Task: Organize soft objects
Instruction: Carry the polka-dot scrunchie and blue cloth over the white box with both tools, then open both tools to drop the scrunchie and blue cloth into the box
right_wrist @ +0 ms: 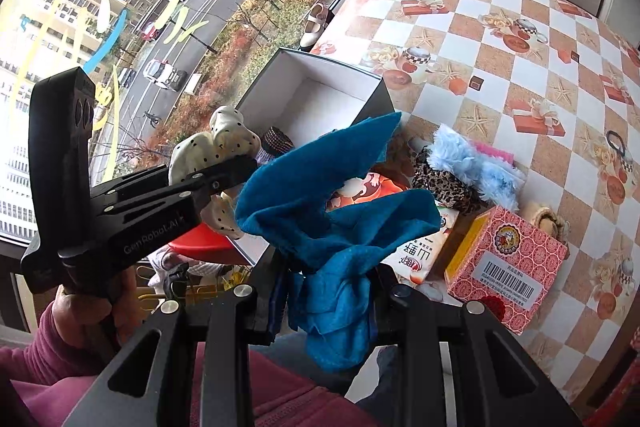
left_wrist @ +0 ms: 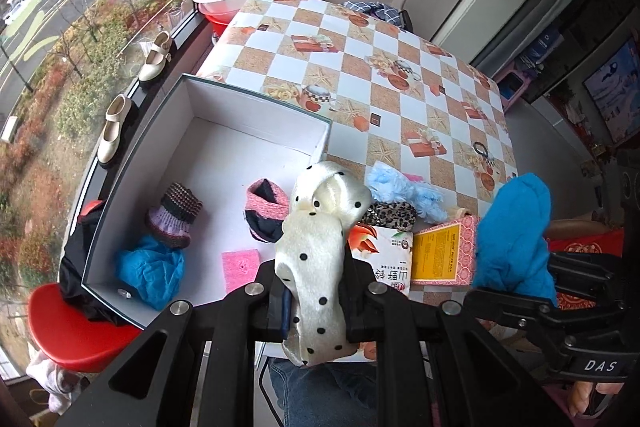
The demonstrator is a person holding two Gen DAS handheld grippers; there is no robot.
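Observation:
My left gripper (left_wrist: 316,301) is shut on a cream polka-dot cloth (left_wrist: 320,251), held over the near right corner of the open white box (left_wrist: 256,107). The box holds a blue cloth (left_wrist: 152,273), a purple knitted sock (left_wrist: 174,215), a pink-and-black sock (left_wrist: 266,209) and a pink sponge (left_wrist: 240,267). My right gripper (right_wrist: 328,299) is shut on a blue cloth (right_wrist: 336,211), which also shows at the right of the left wrist view (left_wrist: 514,231). The polka-dot cloth also shows in the right wrist view (right_wrist: 212,151), as does the box (right_wrist: 320,83).
On the checkered table (left_wrist: 400,67), right of the box, lie a fluffy light-blue item (right_wrist: 476,163), a leopard-print item (right_wrist: 444,187), a tissue pack (right_wrist: 420,251) and a pink carton (right_wrist: 508,267). A red stool (left_wrist: 72,327) and cream shoes (left_wrist: 114,129) are left of the box.

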